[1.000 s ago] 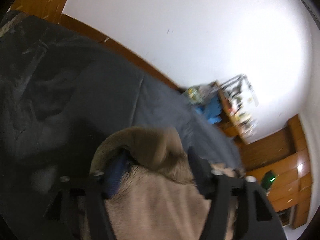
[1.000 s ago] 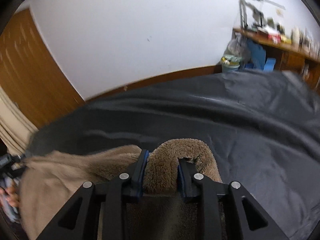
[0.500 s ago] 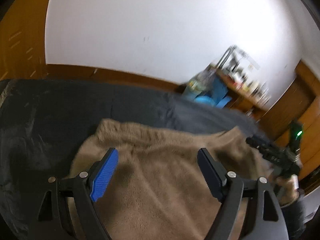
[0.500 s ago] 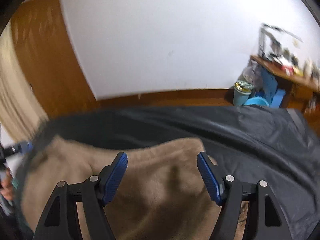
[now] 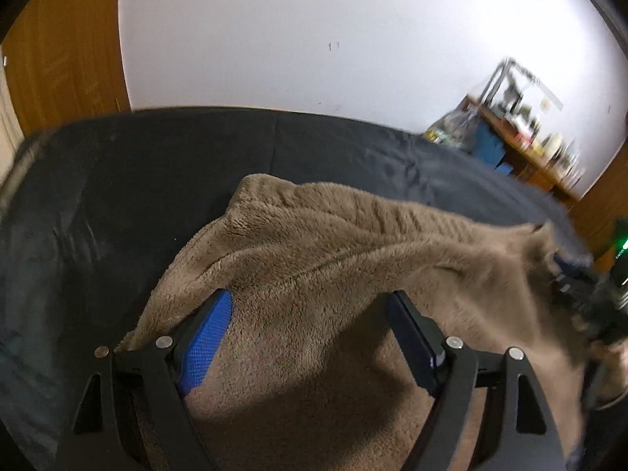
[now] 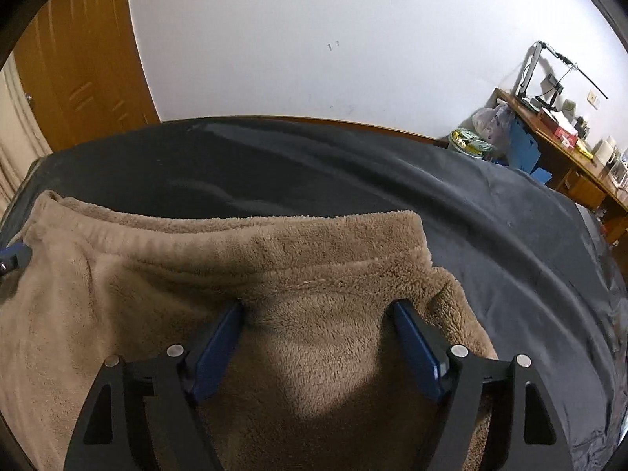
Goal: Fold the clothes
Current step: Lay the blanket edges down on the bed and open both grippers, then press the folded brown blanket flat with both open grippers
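A wooden door [image 6: 74,59] stands at the far left, then a white wall [image 6: 333,39], and a cluttered desk [image 6: 557,145] sits off to the right. Below them spreads a dark sheet [image 6: 510,243], and on it lies the brown fleece garment [image 6: 298,259], its edge bunched up. The left gripper [image 5: 310,306] hovers low over the fleece, jaws spread wide, holding nothing. The right gripper [image 6: 318,314] does the same, jaws wide apart above the cloth.
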Tool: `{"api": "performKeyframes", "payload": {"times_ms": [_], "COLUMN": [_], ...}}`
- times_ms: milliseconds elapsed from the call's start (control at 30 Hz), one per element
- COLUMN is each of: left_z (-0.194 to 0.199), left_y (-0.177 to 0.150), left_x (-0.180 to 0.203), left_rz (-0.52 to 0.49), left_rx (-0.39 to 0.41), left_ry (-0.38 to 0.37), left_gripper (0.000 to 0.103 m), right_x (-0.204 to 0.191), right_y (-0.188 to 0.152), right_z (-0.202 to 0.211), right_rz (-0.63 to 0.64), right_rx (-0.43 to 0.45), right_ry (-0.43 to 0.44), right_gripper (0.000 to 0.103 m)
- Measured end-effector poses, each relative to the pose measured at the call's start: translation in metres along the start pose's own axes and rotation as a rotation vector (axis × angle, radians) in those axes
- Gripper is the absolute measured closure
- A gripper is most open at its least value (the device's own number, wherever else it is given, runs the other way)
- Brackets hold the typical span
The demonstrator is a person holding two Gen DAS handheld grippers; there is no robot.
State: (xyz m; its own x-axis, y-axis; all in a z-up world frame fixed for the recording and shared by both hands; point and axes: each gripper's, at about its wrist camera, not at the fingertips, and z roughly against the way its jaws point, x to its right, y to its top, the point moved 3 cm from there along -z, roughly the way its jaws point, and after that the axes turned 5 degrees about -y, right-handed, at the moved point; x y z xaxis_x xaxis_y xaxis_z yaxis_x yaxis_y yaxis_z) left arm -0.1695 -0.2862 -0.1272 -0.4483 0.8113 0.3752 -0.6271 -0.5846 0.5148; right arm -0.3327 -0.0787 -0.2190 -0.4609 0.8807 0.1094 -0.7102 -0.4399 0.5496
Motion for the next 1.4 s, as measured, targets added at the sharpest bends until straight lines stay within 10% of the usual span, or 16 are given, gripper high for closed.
{"api": "performKeyframes", "payload": {"times_ms": [367,567,1100,1400], "left_z": [0.043,0.036,0.018,0.075], "left_y": [-0.046,-0.068,-0.077,-0.068], "left_x": [0.024,0.014,0.006,-0.012], "left_rz": [-0.144,-0.17,-0.238,-0.1], "left_rx": [0.009,-0.001,0.062,0.143], "left_ry": [0.029,0.077,0.092,-0.044], "left_gripper": [0.019,0.019,0.017,0.017], "right_x": [-0.001,-0.019,-0.017,-0.017], "right_y": [-0.046,-0.097,-0.117,-0.116], "right_z": [0.091,0.082,0.074,0.074], "right_rz": [0.001,0.087,0.107,0.1], "right_rx": [0.122,0.033,0.16,0.162], "right_ry": [0.084,0.105,0.092,0.097], "right_gripper": [0.023,0.023,0.014,0.014]}}
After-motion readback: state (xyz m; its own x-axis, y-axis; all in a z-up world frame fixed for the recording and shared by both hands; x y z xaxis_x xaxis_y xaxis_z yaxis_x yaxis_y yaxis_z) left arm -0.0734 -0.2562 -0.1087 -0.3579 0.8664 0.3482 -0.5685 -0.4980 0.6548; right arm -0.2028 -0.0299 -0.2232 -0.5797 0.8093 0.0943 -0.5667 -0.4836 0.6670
